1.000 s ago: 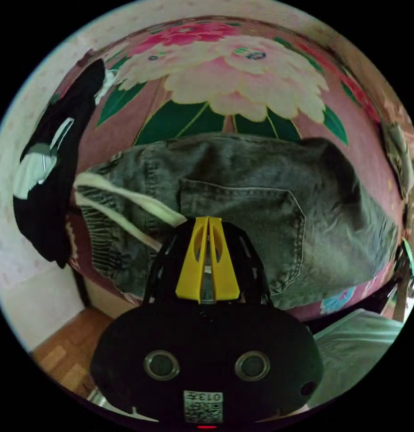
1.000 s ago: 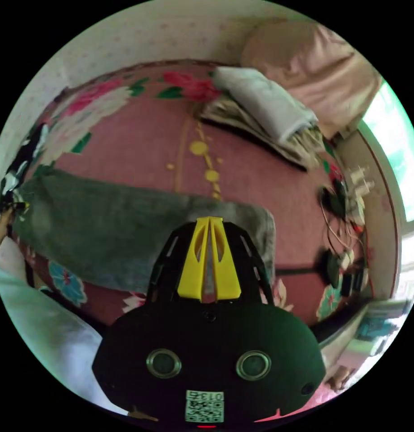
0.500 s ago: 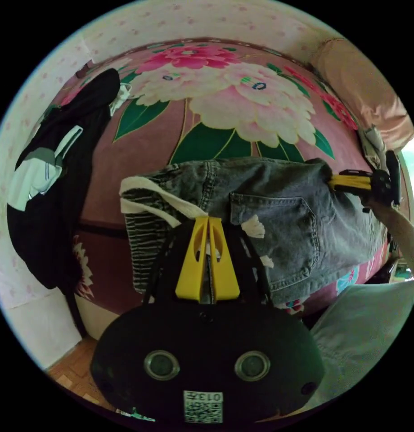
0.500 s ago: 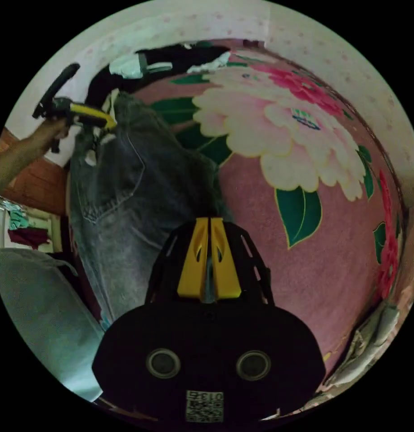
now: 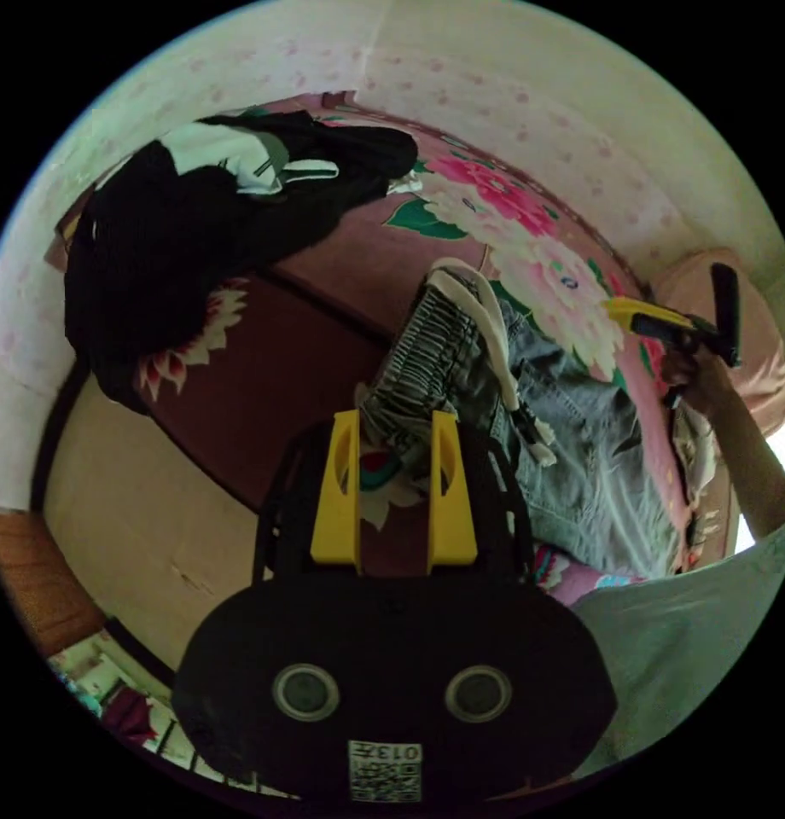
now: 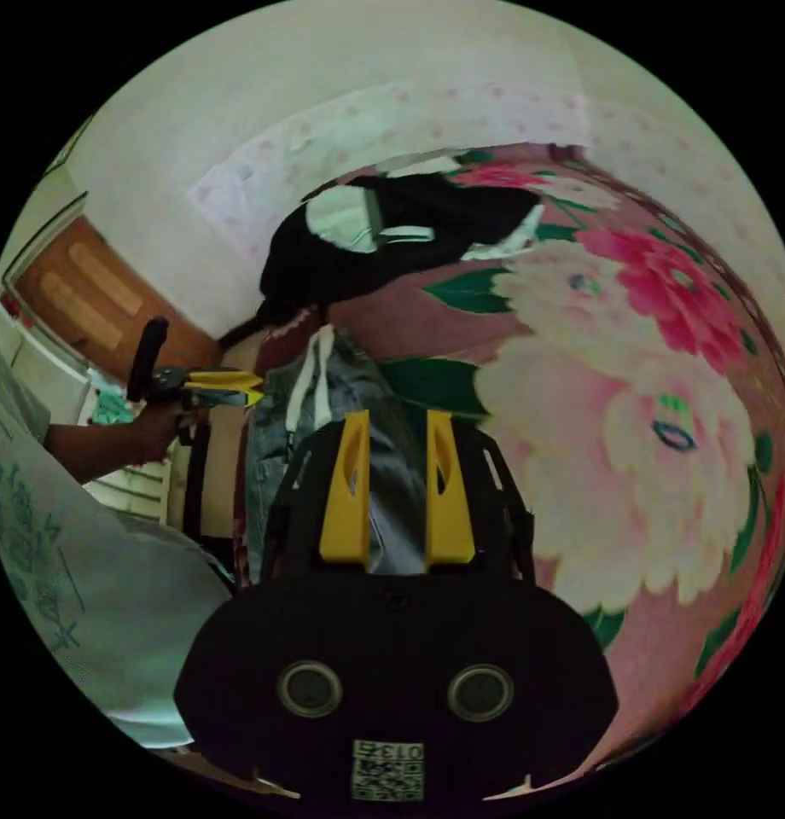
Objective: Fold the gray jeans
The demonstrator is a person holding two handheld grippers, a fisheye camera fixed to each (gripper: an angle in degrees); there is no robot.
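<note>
**Q:** Where are the gray jeans now?

**Me:** Folded on the flowered bed, waistband at the bed's edge, near the black garment; my left gripper and right gripper both have fingers apart, holding nothing.

**Q:** How would they handle?

**Me:** I judge denim heavy, fairly stiff, not slippery; I'd take hold at the thick waistband or the fold.

The right tongs are gaping above the gray jeans lying on the floral bed, the left tongs hovering at the frame's left.
</note>
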